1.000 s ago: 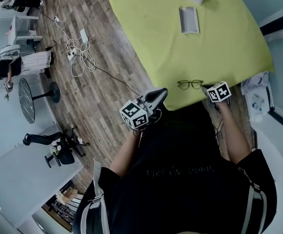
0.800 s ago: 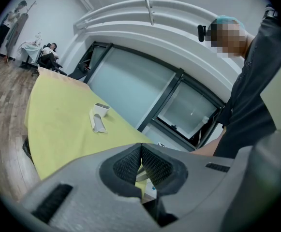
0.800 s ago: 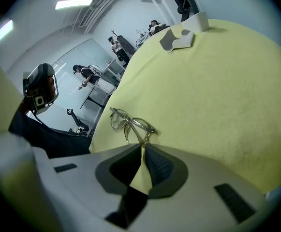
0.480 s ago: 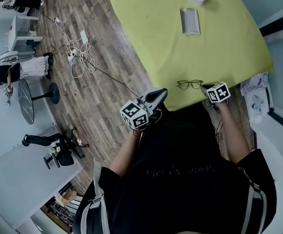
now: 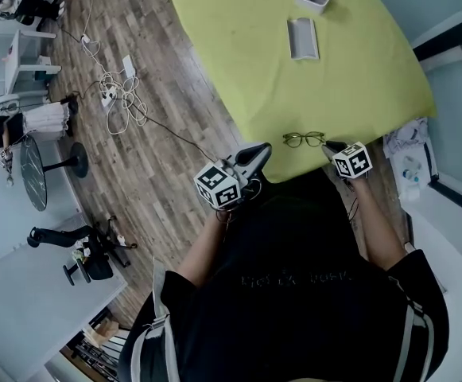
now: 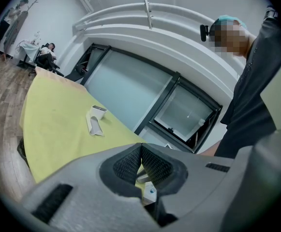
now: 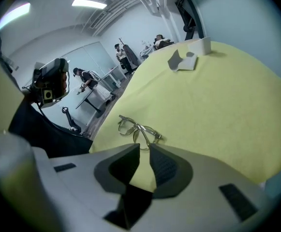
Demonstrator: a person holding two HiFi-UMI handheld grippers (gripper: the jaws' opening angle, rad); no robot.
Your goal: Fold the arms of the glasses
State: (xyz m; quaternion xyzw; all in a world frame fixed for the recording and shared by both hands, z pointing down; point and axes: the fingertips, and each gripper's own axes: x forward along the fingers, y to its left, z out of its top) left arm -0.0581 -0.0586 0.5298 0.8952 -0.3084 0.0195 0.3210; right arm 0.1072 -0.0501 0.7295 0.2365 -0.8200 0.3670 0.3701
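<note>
Glasses [image 5: 304, 139] lying on the yellow-green worktop [image 5: 334, 70] close to its near edge, long axis running left to right along that edge. Right end just ahead of the right gripper [image 5: 328, 146], jaws a little apart with nothing between them. Left gripper [image 5: 254, 156] farther off to the left, jaws pressed together, empty.

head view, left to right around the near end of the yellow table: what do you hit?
left claw → glasses → right claw
</note>
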